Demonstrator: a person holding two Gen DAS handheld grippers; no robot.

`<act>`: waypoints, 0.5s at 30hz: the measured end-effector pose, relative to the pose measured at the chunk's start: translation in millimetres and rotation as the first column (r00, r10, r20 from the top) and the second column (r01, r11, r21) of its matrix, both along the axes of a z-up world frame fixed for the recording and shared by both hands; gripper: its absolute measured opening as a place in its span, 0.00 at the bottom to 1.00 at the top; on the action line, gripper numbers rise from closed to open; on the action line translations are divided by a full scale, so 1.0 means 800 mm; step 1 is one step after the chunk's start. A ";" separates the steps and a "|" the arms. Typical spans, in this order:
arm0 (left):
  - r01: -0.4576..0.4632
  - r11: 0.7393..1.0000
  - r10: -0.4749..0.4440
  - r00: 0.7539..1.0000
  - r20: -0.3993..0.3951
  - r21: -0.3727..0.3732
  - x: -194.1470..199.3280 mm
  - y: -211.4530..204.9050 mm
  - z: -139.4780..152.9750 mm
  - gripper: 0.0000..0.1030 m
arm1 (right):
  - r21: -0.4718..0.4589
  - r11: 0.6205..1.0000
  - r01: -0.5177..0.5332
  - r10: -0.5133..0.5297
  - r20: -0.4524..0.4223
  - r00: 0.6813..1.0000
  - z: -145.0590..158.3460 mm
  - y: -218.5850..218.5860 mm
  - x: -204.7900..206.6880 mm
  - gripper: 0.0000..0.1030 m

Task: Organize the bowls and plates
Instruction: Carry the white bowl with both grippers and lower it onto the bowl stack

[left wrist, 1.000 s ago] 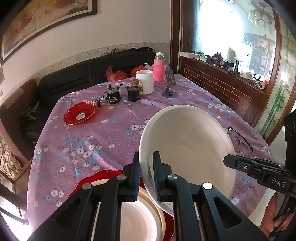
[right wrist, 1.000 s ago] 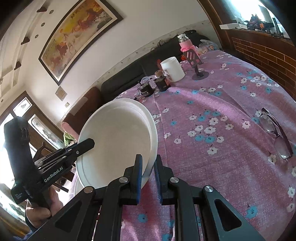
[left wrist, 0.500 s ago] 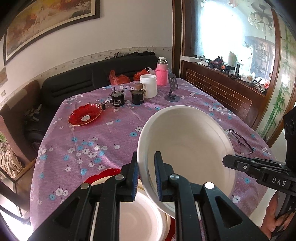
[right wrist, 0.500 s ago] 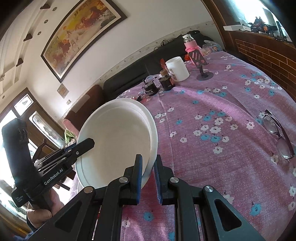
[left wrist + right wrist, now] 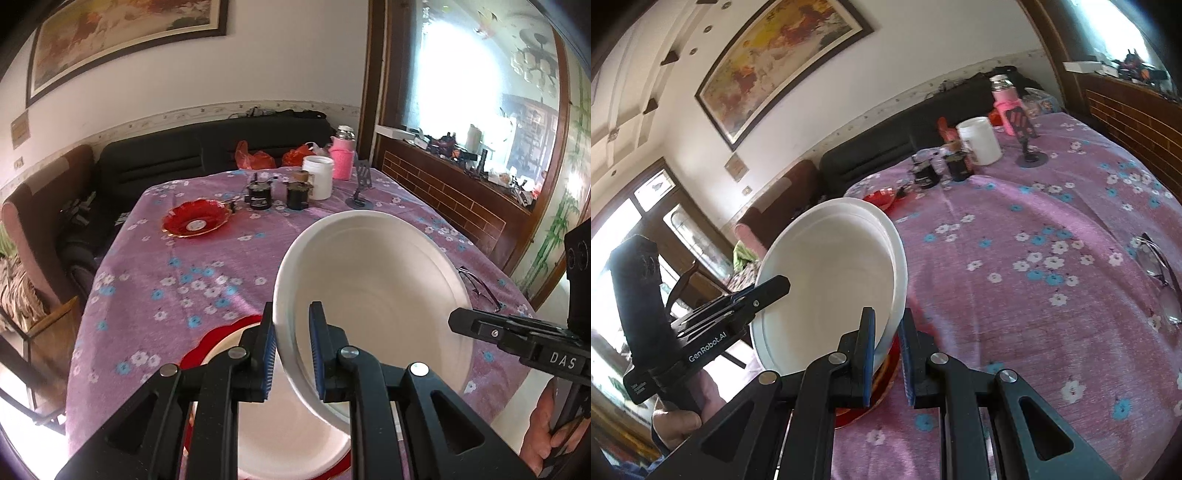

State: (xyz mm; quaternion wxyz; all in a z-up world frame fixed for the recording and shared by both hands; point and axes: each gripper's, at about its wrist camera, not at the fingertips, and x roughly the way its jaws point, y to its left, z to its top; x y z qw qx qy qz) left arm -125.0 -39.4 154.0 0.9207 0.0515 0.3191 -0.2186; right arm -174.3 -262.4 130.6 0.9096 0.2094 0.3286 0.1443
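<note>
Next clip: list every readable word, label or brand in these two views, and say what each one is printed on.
"DAS": on the body of the right claw, seen from the left wrist.
"GenRobot.AI": on the body of the left claw, seen from the right wrist.
Small white print lower on that same body: too small to read.
Labels on the two dark jars: too blurred to read.
Wall plaque: unreadable.

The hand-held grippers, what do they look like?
Both are black plastic with silver screws and blue ridged pads on their fingers. The left hand-held gripper has "GenRobot.AI" in white on its side. The right hand-held gripper says "DAS".
</note>
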 end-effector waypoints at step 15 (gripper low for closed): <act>-0.129 0.992 0.127 0.989 -0.078 -0.017 -0.015 0.091 -0.038 0.20 | -0.053 0.984 -0.168 0.165 -0.053 0.985 -0.020 0.090 0.005 0.16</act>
